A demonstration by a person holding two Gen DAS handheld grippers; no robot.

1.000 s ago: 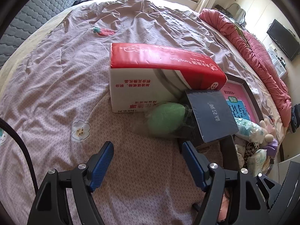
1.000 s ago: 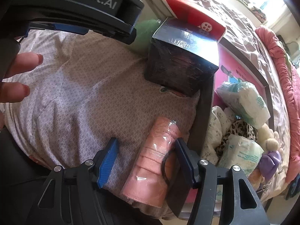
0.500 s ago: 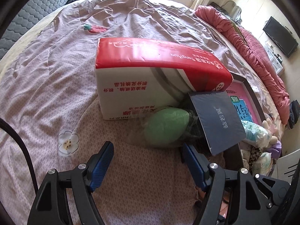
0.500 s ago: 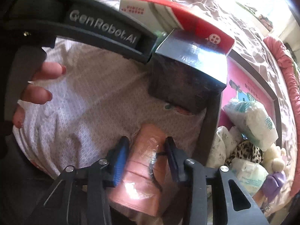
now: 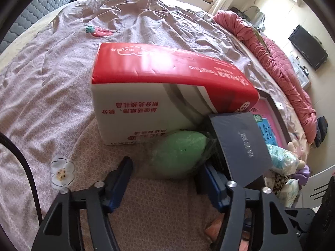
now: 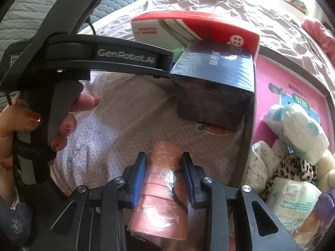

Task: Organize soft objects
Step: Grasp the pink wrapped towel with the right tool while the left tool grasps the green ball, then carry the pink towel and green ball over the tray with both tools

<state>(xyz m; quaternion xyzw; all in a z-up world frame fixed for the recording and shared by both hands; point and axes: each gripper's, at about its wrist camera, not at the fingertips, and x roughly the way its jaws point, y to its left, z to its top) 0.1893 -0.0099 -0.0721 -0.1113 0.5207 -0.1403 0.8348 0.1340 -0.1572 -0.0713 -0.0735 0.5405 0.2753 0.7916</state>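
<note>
Bed — right tongs pinching pink roll.

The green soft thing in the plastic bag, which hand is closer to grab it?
The left. The left gripper has been closing with the green soft thing just ahead of its fingers, pads not yet pressing. The right gripper is already clamped on the pink roll.

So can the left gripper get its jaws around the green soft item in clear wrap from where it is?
Probably yes. The green wrapped item lies just ahead of the left gripper, whose jaws have just been closing but are not on it. The dark box crowds the right finger.
</note>
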